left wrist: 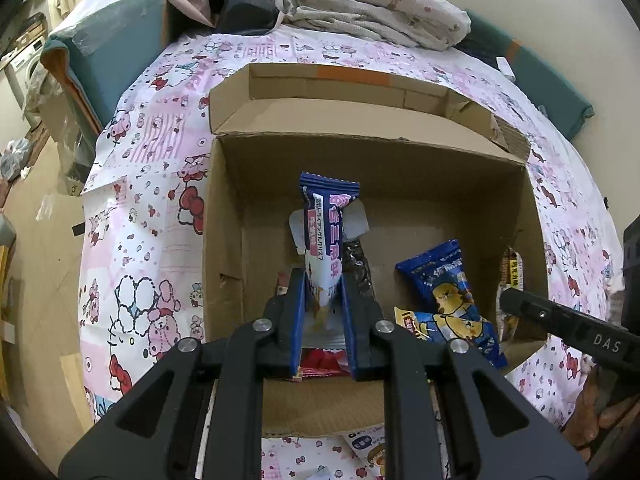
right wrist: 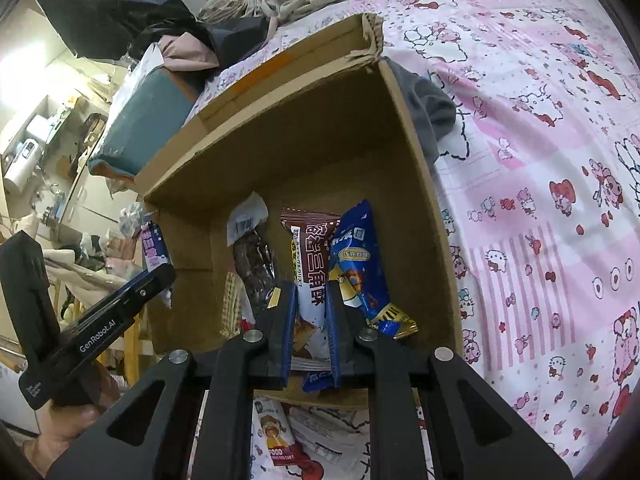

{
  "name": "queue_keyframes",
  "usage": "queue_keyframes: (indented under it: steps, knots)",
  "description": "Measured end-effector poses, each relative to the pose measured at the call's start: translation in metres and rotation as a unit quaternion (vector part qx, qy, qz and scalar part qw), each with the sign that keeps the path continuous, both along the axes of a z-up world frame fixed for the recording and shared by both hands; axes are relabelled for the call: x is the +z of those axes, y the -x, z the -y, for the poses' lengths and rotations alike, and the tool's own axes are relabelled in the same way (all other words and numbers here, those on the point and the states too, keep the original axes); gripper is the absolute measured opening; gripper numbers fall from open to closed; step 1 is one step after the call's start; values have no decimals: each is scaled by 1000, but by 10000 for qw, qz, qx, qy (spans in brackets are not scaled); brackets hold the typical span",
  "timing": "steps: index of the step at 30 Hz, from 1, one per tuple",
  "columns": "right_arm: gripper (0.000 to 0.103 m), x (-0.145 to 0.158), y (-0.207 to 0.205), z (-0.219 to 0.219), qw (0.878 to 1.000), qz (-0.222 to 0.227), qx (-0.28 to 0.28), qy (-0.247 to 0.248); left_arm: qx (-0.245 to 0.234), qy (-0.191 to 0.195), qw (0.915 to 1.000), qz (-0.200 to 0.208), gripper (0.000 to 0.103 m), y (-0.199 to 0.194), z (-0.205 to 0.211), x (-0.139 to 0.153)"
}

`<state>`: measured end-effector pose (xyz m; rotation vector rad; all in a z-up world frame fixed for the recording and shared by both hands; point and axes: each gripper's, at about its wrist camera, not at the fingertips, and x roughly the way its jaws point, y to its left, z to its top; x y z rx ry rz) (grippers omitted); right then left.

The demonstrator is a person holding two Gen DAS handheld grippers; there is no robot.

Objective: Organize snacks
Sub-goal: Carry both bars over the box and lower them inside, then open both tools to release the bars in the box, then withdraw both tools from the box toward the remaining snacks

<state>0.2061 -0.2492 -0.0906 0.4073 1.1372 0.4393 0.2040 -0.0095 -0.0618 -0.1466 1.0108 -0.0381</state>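
Pink cartoon-print bedsheet [left wrist: 152,208] covers the surface, and an open cardboard box [left wrist: 224,240] sits on it with its flaps folded outward. Crumpled bedding [left wrist: 380,8] and a teal cushion [left wrist: 116,48] lie behind the box.

Over the box, the left gripper [left wrist: 323,304] is closed on a navy-and-white snack bar [left wrist: 324,236]; its long axis runs straight ahead along the fingers, crimped end pointing to the far wall of the box. The right gripper [right wrist: 312,316] is clamped on a brown-and-white snack bar [right wrist: 312,256], held the same way, long axis in line with the fingers and brown end forward.

Inside the box, a blue cartoon-bear packet [left wrist: 448,292] lies at a slant near the right wall, just beside the brown bar in the right wrist view. A dark packet with a white barcoded end [right wrist: 252,248] stands just left of that bar. More wrappers lie on the sheet outside the near wall.
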Motion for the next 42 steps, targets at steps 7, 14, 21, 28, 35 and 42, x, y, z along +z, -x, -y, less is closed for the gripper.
queue_keyframes:
  steps: [7, 14, 21, 28, 35, 42]
  knots:
    - [19, -1, 0, -3, 10000, -19, 38, -71, 41, -9, 10000, 37, 15, 1, -1, 2]
    - [20, 3, 1, -4, 9998, 60, 68, -157, 57, 104, 9999, -35, 32, 2, 0, 0]
    - [70, 6, 3, 3, 9996, 117, -145, -231, 26, 44, 9999, 115, 71, 6, 4, 6]
    - [70, 13, 6, -1, 9996, 164, -89, -204, 85, 78, 9996, 239, 71, 12, -2, 14]
    - [96, 27, 23, -12, 9992, 377, 102, 28, 104, 58, 9991, 400, 71, 26, -4, 26]
    - [100, 36, 46, -18, 9981, 550, 169, 206, 202, -14, 9985, 512, 71, 43, -9, 32]
